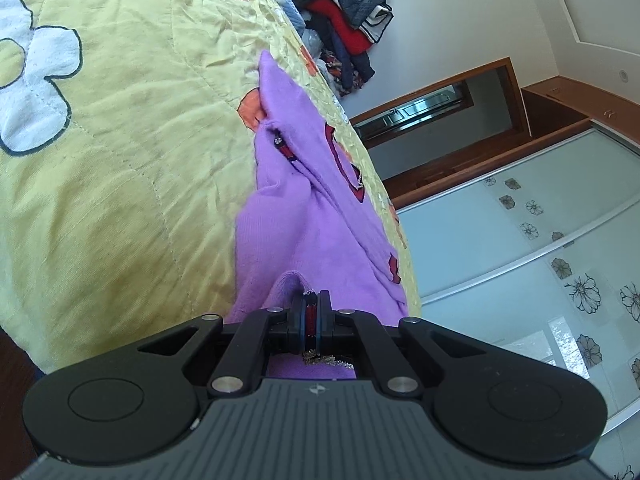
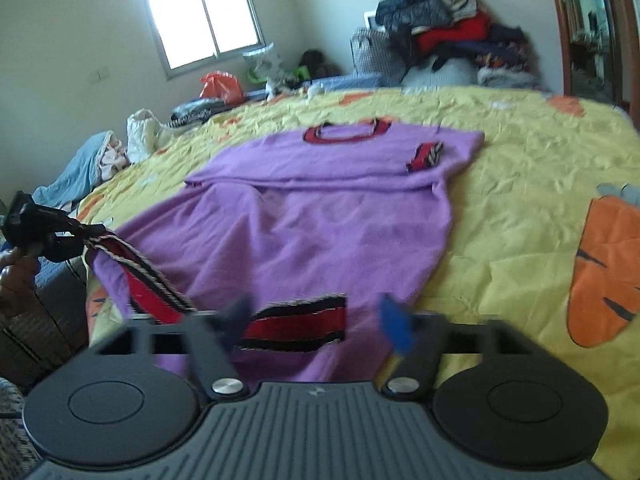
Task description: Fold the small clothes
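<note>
A small purple sweater (image 2: 320, 216) with red and black trim lies on the yellow bedspread (image 2: 520, 184), sleeves folded across its chest, collar at the far end. My left gripper (image 1: 311, 316) is shut on the sweater's red striped hem corner and holds it lifted; it shows at the left of the right wrist view (image 2: 80, 236). The sweater (image 1: 304, 200) stretches away from it over the bed. My right gripper (image 2: 316, 320) is open, its fingers either side of the red hem (image 2: 296, 328) at the near edge, not closed on it.
A pile of dark and red clothes (image 2: 452, 36) sits at the far side of the bed. Bags and more clothes (image 2: 220, 88) lie along the far left edge. A wardrobe with glass sliding doors (image 1: 540, 240) stands beside the bed.
</note>
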Demonstrator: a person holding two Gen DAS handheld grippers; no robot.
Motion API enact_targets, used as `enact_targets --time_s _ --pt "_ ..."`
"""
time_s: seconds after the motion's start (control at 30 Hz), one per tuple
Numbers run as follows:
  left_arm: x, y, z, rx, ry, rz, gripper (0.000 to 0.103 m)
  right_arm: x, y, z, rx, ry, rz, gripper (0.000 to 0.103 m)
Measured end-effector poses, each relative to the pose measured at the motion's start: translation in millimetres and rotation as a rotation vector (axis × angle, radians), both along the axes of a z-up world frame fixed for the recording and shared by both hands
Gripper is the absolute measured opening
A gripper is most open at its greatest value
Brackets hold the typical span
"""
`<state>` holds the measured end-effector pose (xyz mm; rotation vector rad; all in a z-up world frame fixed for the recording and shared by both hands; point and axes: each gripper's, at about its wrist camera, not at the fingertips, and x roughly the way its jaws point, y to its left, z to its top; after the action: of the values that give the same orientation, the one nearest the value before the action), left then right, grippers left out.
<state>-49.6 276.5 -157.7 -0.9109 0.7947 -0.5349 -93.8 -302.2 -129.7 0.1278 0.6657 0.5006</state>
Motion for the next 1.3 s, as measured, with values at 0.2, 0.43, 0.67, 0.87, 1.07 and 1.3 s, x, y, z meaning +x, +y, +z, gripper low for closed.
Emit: enact_targets --time_s 0.2,0.43,0.67,0.87,1.07,1.3 --pt "-2.6 -0.3 1.6 -0.005 0.008 0.018 0.004 -8.0 15.1 10.7 -0.053 -0.008 0.048 0.003" --pt "5.2 -3.5 19.4 -0.041 -0.038 0.042 0.004 -20.5 31.8 63.4 -0.184 -0.214 -0.005 0.003" --pt "51.5 -7.4 39.9 -0.047 -0.107 0.079 0.004 30.4 24.3 84.4 -0.269 -0.312 -0.065 0.003" --pt "105.2 -6.4 48.1 -0.058 -0.132 0.133 0.004 91.1 8.3 87.3 -0.268 -0.346 -0.128 0.003" --pt "168.4 -9.3 42.0 -0.048 -0.105 0.155 0.003 161.2 -0.3 71.4 -0.287 -0.308 -0.152 0.003" --pt "231.5 -16.9 40.2 0.022 -0.069 0.140 0.003 230.6 -2.9 42.0 -0.314 -0.229 -0.148 0.003"
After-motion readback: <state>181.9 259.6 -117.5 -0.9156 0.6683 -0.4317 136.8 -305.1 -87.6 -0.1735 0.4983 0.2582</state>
